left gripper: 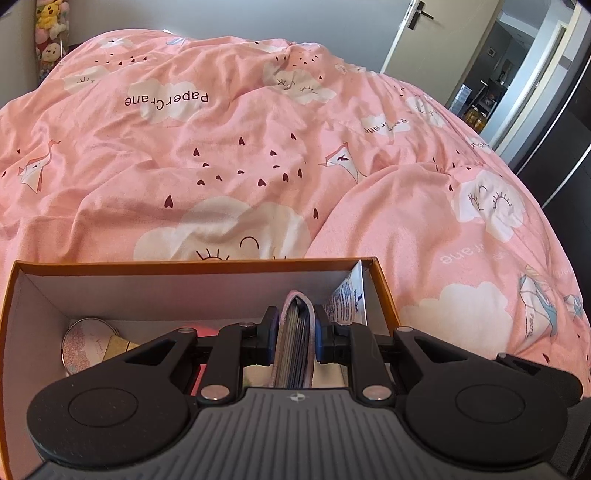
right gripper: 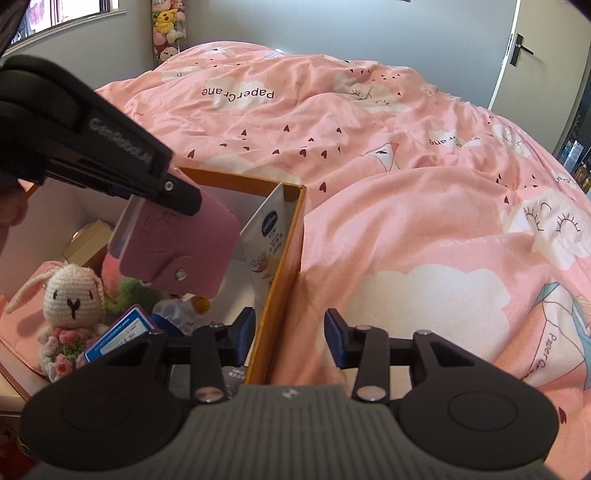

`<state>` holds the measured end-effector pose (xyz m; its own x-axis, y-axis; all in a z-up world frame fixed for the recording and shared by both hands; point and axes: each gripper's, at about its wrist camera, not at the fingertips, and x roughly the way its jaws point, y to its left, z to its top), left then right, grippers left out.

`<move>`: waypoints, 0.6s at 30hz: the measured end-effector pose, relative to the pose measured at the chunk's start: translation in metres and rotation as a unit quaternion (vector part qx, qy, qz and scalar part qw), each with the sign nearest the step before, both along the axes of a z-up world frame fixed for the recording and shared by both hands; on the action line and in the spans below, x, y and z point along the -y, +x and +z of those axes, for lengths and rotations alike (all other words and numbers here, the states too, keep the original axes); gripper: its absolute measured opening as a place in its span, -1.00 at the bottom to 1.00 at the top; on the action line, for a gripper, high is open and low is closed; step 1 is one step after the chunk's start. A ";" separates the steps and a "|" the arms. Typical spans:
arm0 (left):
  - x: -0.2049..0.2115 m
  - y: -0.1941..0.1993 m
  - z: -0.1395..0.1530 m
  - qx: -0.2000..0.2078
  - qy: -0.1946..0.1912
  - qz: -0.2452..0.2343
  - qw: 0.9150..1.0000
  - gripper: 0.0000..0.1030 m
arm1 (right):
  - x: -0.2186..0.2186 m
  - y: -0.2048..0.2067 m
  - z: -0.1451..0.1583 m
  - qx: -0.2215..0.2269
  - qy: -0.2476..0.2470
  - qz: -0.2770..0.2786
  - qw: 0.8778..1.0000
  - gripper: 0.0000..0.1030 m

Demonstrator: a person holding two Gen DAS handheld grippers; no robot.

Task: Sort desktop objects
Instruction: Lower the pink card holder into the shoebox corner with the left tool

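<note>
My left gripper (left gripper: 293, 328) is shut on a pink snap-button card wallet (left gripper: 293, 334), held edge-up over the open orange cardboard box (left gripper: 184, 263). From the right wrist view the same wallet (right gripper: 177, 251) hangs from the left gripper (right gripper: 184, 201) above the box's contents. My right gripper (right gripper: 291, 338) is open and straddles the box's right wall (right gripper: 282, 280), one finger inside and one outside, with nothing pressed between the pads. Inside the box lie a crocheted bunny (right gripper: 72, 295), a white cream tube (right gripper: 264, 240) leaning in the corner, a blue card (right gripper: 118, 336) and a round tin (left gripper: 83, 350).
The box rests on a bed with a rumpled pink cloud-print duvet (right gripper: 406, 221) that spreads far and right. A small gold box (right gripper: 86, 240) sits in the box's back. Plush toys (right gripper: 168, 29) hang on the far wall. A door (right gripper: 517, 48) stands at the right.
</note>
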<state>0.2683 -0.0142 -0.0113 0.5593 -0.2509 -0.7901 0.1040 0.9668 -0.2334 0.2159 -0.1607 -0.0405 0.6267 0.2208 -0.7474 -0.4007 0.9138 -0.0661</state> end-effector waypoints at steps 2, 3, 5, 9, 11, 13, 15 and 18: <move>0.004 0.004 -0.002 -0.005 0.001 -0.005 1.000 -0.60 | -0.001 0.000 0.001 -0.001 0.006 0.003 1.000 -0.15; 0.007 0.005 -0.003 -0.009 0.002 -0.010 1.000 -0.60 | -0.002 0.001 0.001 -0.003 0.011 0.006 1.000 -0.15; 0.012 0.009 -0.007 -0.020 0.000 -0.016 1.000 -0.60 | -0.004 0.002 0.000 -0.006 0.016 0.008 1.000 -0.15; 0.016 0.014 -0.012 -0.034 -0.004 -0.019 0.999 -0.59 | -0.009 0.004 -0.003 -0.004 0.009 0.009 1.000 -0.15; 0.015 0.017 -0.014 -0.040 -0.012 -0.017 0.999 -0.58 | -0.009 0.005 -0.005 -0.007 0.011 0.009 1.000 -0.15; 0.014 0.020 -0.016 -0.048 -0.023 -0.015 0.998 -0.52 | -0.009 0.006 -0.006 -0.010 0.015 0.007 1.000 -0.15; 0.013 0.022 -0.018 -0.052 -0.038 -0.011 0.998 -0.46 | -0.009 0.006 -0.006 -0.011 0.016 0.006 1.000 -0.14; 0.012 0.024 -0.021 -0.054 -0.060 -0.004 0.997 -0.39 | -0.007 0.008 -0.007 -0.011 0.019 0.006 1.000 -0.13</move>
